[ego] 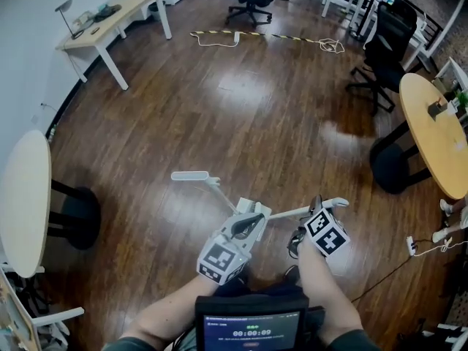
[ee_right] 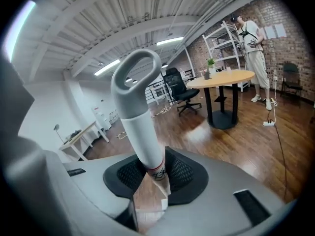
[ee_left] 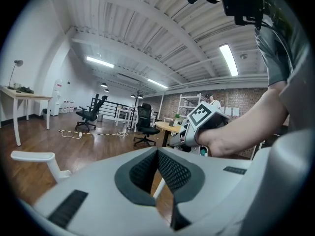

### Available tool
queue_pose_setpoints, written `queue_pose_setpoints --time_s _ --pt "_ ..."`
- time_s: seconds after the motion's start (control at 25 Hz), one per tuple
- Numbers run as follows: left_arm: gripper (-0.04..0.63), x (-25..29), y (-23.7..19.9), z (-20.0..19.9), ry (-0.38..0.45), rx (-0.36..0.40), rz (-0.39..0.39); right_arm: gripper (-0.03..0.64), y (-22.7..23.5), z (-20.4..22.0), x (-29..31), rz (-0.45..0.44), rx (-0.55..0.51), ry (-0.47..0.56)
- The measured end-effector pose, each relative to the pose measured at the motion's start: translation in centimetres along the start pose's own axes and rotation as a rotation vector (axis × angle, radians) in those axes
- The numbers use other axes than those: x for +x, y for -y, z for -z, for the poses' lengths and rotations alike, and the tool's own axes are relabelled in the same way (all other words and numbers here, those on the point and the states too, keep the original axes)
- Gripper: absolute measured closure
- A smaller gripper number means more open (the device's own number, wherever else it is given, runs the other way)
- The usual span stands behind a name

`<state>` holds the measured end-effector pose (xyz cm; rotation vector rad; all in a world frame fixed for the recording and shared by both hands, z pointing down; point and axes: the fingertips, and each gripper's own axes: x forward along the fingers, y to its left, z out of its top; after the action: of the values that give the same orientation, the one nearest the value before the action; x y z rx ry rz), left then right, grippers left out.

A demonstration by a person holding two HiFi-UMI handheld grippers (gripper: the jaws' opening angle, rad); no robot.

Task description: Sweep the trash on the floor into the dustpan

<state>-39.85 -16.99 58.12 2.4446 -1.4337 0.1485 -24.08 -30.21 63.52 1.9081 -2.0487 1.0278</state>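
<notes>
My right gripper [ego: 313,212] is shut on a grey-and-white broom handle [ee_right: 140,113] with a loop at its end [ego: 338,202]. The handle passes between the black pads [ee_right: 183,173] and points up and away. My left gripper [ego: 251,220] is shut on a thin white rod [ee_left: 158,189] that leads to a white grip [ego: 190,175], also at the left of the left gripper view as the grip [ee_left: 32,156]. Both grippers are held close together above the wooden floor [ego: 256,115]. The broom head, the dustpan's pan and any trash are out of sight.
Round tables stand at the left [ego: 25,196] and right [ego: 431,126]. Black office chairs [ego: 384,46] and a desk [ego: 110,20] lie farther off. A cable [ego: 263,36] runs across the far floor. A person [ee_right: 256,58] stands by shelves.
</notes>
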Motion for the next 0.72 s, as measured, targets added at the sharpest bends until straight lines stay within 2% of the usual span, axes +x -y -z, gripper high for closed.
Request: queue_pose_setpoints --time_s 0.16,0.36,0.56,0.72 --pt "0.572 1.8 1.6 -1.5 0.017 0.013 0.059 0.488 2.3 -3.0 -2.1 0.004 0.002 0.054" --pt "0.572 3.3 4.7 -3.6 0.05 0.011 0.138 0.488 3.7 -6.7 -6.8 -0.039 -0.043 0.127" --pt "0.572 7.1 7.8 -5.8 0.083 0.01 0.191 0.49 5.6 -12.6 -10.7 -0.089 -0.137 0.251" --pt "0.572 10.2 11.6 -8.7 0.111 -0.004 0.246 0.497 8.5 -18.0 -14.2 -0.084 -0.208 0.337"
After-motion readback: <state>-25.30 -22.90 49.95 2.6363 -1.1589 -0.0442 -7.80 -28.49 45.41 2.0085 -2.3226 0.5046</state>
